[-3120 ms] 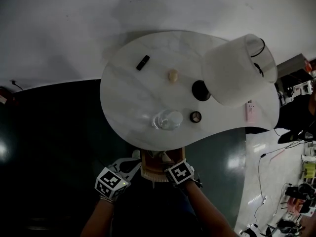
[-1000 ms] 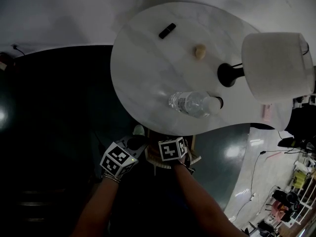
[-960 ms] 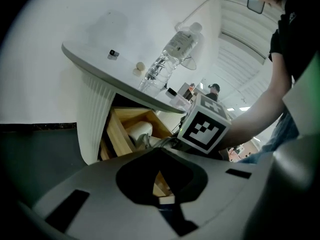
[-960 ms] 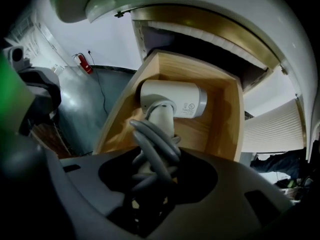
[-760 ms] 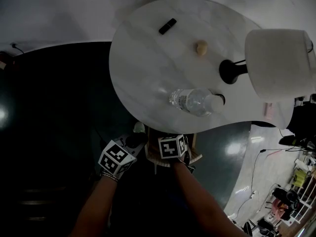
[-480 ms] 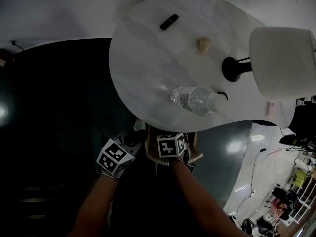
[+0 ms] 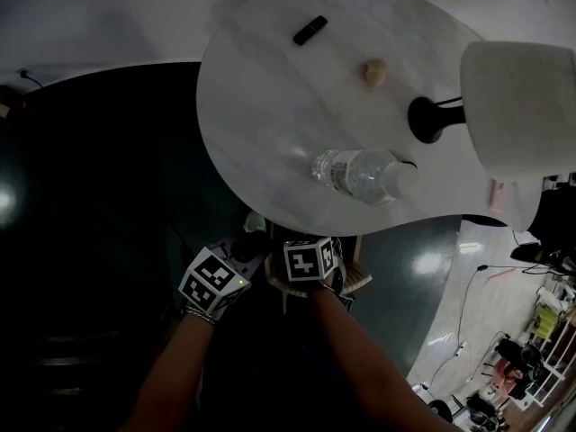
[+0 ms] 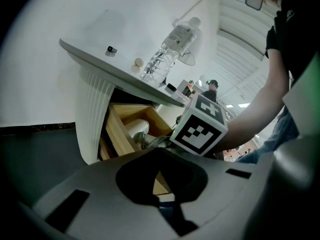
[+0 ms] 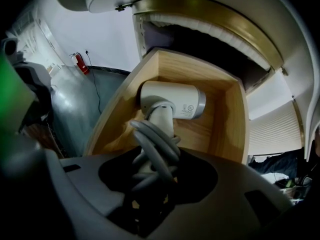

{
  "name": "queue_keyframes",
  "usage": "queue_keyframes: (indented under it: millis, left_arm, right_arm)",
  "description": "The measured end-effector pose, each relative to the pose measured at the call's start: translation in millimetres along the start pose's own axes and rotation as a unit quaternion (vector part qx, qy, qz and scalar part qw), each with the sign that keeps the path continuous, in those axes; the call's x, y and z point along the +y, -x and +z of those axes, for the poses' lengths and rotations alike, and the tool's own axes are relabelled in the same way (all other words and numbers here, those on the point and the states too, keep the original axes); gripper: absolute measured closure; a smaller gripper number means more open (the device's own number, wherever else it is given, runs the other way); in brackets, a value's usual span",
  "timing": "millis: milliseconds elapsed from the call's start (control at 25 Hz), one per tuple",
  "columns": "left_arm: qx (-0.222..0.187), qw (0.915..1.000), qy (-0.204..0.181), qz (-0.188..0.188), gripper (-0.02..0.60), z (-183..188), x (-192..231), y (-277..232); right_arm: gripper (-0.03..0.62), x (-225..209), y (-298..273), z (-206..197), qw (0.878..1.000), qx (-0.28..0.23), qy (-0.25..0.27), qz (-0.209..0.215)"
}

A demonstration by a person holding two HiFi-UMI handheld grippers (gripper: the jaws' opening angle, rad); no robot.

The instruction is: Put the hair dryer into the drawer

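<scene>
The white hair dryer [image 9: 172, 100] lies inside the open wooden drawer [image 9: 235, 119] under the table, its barrel across the drawer. Its handle, wrapped in grey cord [image 9: 152, 149], runs back between the jaws of my right gripper [image 9: 150, 184], which is shut on it. In the head view the right gripper [image 7: 309, 261] sits over the drawer [image 7: 355, 282] at the table's front edge. My left gripper [image 7: 236, 257] hangs just left of it, jaws together and holding nothing. From the left gripper view [image 8: 160, 194] I see the dryer [image 8: 136, 129] in the drawer [image 8: 117, 134].
A white marble table top [image 7: 261, 124] overhangs the drawer. On it stand a water bottle [image 7: 360, 174], a lamp with a white shade [image 7: 522, 106], a small black object [image 7: 310, 30] and a beige knob [image 7: 374, 72]. Dark floor [image 7: 90, 196] lies to the left.
The head camera has drifted, so the table sits lower in view. Both grippers stay at the drawer; the right one has edged slightly closer to the table's edge with the dryer.
</scene>
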State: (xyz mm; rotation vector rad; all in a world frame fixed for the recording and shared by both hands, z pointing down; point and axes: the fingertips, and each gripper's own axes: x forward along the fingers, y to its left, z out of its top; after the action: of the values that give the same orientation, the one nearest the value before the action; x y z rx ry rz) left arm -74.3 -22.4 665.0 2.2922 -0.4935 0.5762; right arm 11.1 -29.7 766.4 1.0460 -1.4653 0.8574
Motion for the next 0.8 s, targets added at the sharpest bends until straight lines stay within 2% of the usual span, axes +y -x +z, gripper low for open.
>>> queue_keyframes:
  millis: [280, 440, 800]
  left_arm:
    - [0.006, 1.0000, -0.002, -0.005, 0.574, -4.1, -1.4, -2.3]
    - [-0.006, 0.9997, 0.022, -0.004, 0.574, -1.2, -0.4, -2.0]
    - [-0.011, 0.9996, 0.027, -0.004, 0.574, -3.9, -3.4, -4.8]
  right_arm:
    - [0.391, 1.0, -3.5, -3.3, 1.000, 0.015, 0.004, 0.000]
    - [0.390, 1.6, -5.0, -3.9, 1.000, 0.017, 0.001, 0.006]
    - [0.390, 1.7, -7.5, -5.8, 1.000, 0.023, 0.001, 0.008]
